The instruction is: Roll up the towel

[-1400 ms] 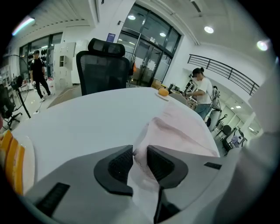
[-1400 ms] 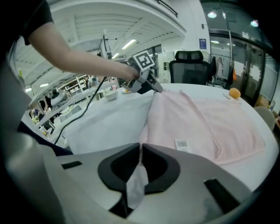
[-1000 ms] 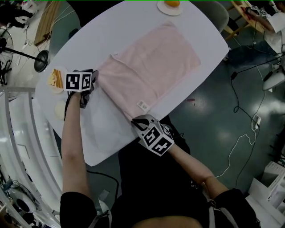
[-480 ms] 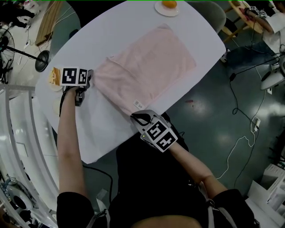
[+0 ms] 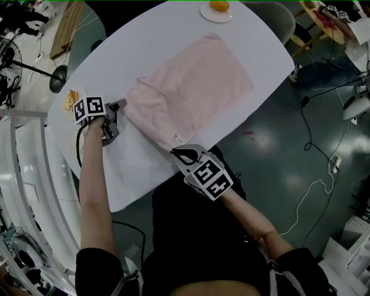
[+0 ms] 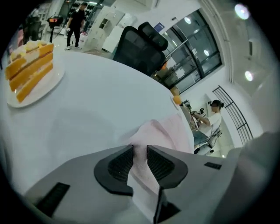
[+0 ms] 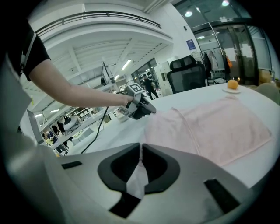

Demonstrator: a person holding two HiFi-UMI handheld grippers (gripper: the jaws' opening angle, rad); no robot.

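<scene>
Two corners of the pink towel (image 5: 196, 92) are pinched, one by each gripper. At the far left of the white counter (image 5: 144, 46), a plate of layered cake slices (image 6: 30, 65) sits just beside the left gripper (image 5: 119, 107). That gripper's fingers (image 6: 118, 166) are clamped on the towel's near-left corner. A fold of cloth stands up between the pads and lifts slightly off the counter there.

From that corner the towel spreads flat across the middle of the counter, running diagonally away toward the far right. Its far end lies near a small plate with an orange (image 5: 218, 8). A small label (image 5: 178, 139) shows at the near-right corner.

The right gripper (image 5: 184, 155) is at the counter's near edge. Its fingers are almost together, nipping the thin edge of cloth at that near-right corner.
</scene>
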